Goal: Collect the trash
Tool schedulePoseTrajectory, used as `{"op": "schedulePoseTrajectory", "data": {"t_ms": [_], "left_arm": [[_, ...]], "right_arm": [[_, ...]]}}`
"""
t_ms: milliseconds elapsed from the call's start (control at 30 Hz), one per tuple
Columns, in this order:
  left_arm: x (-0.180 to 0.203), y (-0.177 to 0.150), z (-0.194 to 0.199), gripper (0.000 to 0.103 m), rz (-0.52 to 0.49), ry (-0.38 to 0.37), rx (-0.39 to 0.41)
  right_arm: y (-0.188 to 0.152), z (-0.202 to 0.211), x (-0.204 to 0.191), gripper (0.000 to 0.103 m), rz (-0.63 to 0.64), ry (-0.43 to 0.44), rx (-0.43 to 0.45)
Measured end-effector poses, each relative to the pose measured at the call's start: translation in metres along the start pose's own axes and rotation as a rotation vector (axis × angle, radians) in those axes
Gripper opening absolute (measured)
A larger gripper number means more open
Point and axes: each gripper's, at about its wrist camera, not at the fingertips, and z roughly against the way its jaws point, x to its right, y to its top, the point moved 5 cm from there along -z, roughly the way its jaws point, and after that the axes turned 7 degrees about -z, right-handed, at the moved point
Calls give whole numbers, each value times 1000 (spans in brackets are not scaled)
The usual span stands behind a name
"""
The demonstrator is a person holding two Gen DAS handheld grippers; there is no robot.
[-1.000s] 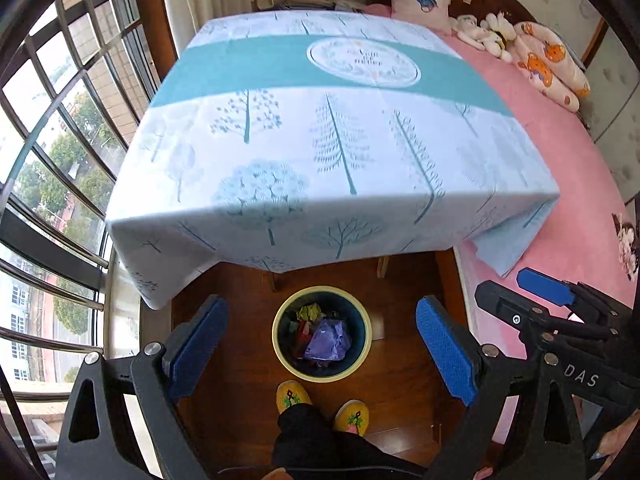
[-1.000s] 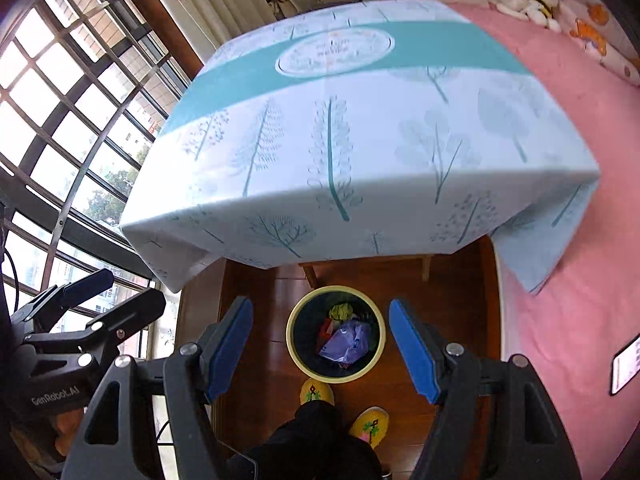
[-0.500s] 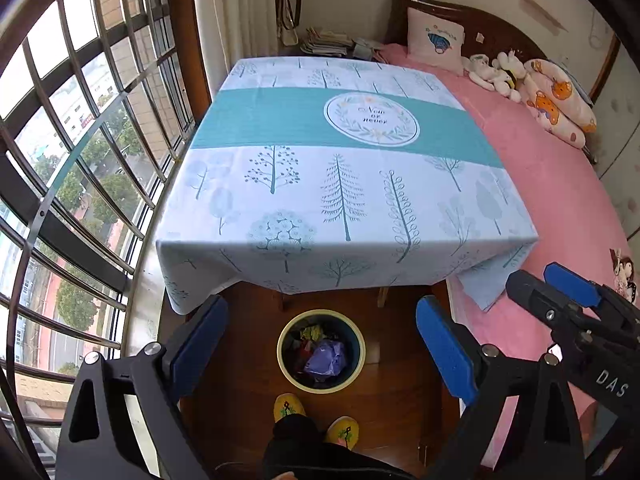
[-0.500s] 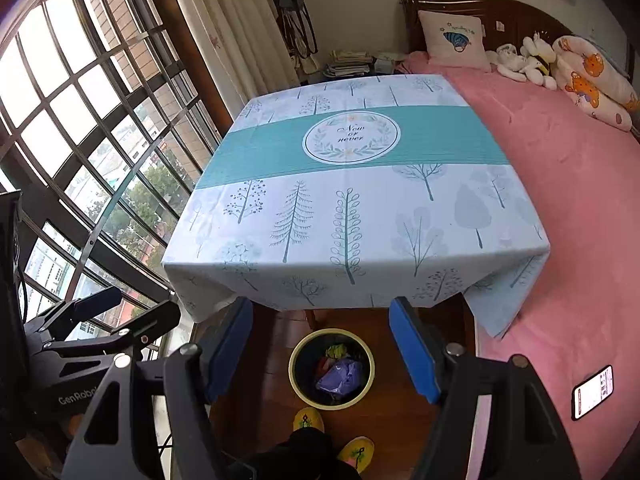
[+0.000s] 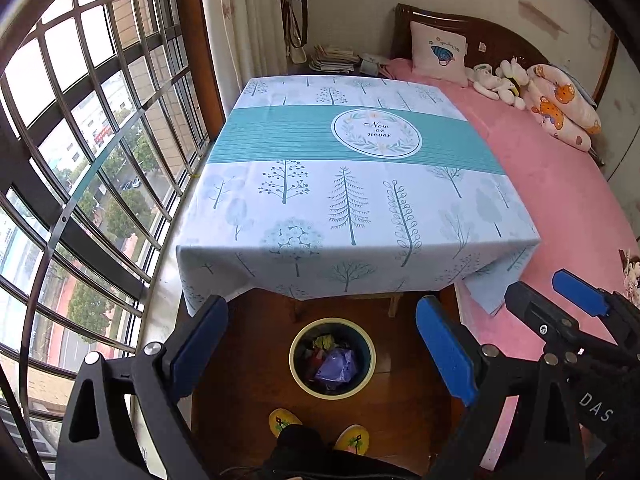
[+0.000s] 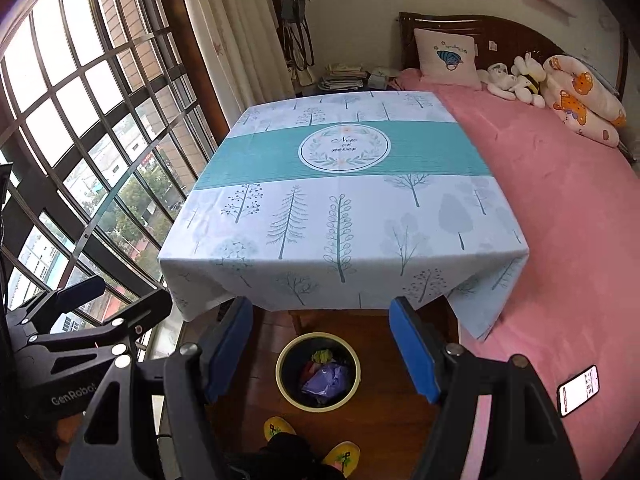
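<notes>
A round bin [image 5: 297, 374] with a yellow rim stands on the wooden floor in front of the table; it also shows in the right wrist view [image 6: 285, 391]. It holds a purple bag [image 5: 337, 365] and other coloured trash. My left gripper [image 5: 322, 346] is open and empty, held high above the bin. My right gripper [image 6: 322, 350] is open and empty too, beside the left one. The table [image 5: 360, 184] has a tree-print cloth and nothing on it.
A pink bed [image 5: 560, 200] with pillows and soft toys lies right of the table. A barred window [image 5: 80, 160] runs along the left. A phone [image 6: 579, 390] lies on the bed. The person's yellow slippers [image 5: 282, 420] stand by the bin.
Both grippers have risen and pulled back from the table, so the whole tabletop and the room's far wall now show. Both stay open and empty.
</notes>
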Motion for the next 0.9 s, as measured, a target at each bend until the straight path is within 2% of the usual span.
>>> {"op": "schedulePoseTrajectory", "data": {"t_ms": [200,900], "left_arm": [[0,1,3,94,-14,5,25],[-11,-1,-7,94,-2,4,7]], "right_arm": [[-2,3,1,71,-9,-27,21],[-1,-1,-7,71,-5,-31,32]]}}
